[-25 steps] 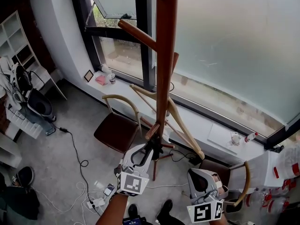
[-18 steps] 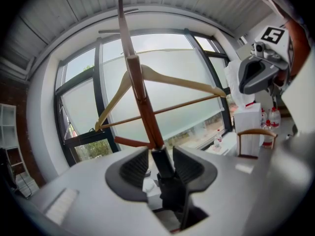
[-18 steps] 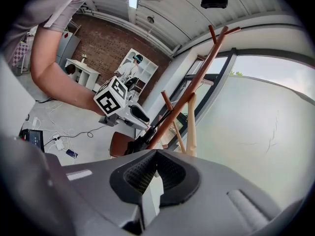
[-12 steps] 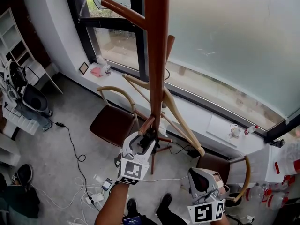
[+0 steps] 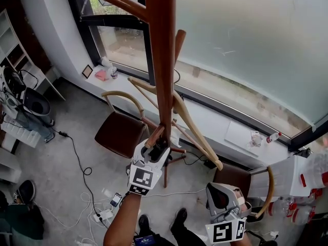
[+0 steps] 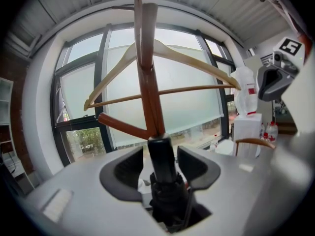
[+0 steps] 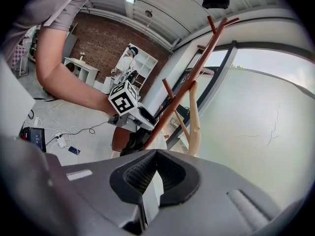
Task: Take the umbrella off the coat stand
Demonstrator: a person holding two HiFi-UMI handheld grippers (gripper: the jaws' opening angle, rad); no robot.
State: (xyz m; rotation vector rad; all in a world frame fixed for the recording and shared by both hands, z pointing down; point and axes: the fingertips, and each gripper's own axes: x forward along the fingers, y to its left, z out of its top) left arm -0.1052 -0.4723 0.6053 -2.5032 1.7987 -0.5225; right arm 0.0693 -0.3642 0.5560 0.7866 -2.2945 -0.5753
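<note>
Frosted window glass is seen behind the coat stand, and low in mid-frame the black umbrella is flanked by the left tongs, being opened wide, while the right tongs are pinched together, empty, lower right.

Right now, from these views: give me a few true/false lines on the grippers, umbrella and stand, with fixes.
1. Nothing stands between the left gripper's jaws. False: the umbrella's black handle stands between them, and they are opening.
2. The right gripper's jaws are together, with nothing between them. True.
3. A wooden hanger hangs on the coat stand. True.
4. The brown chair lies tipped over. False: it stands upright.
</note>
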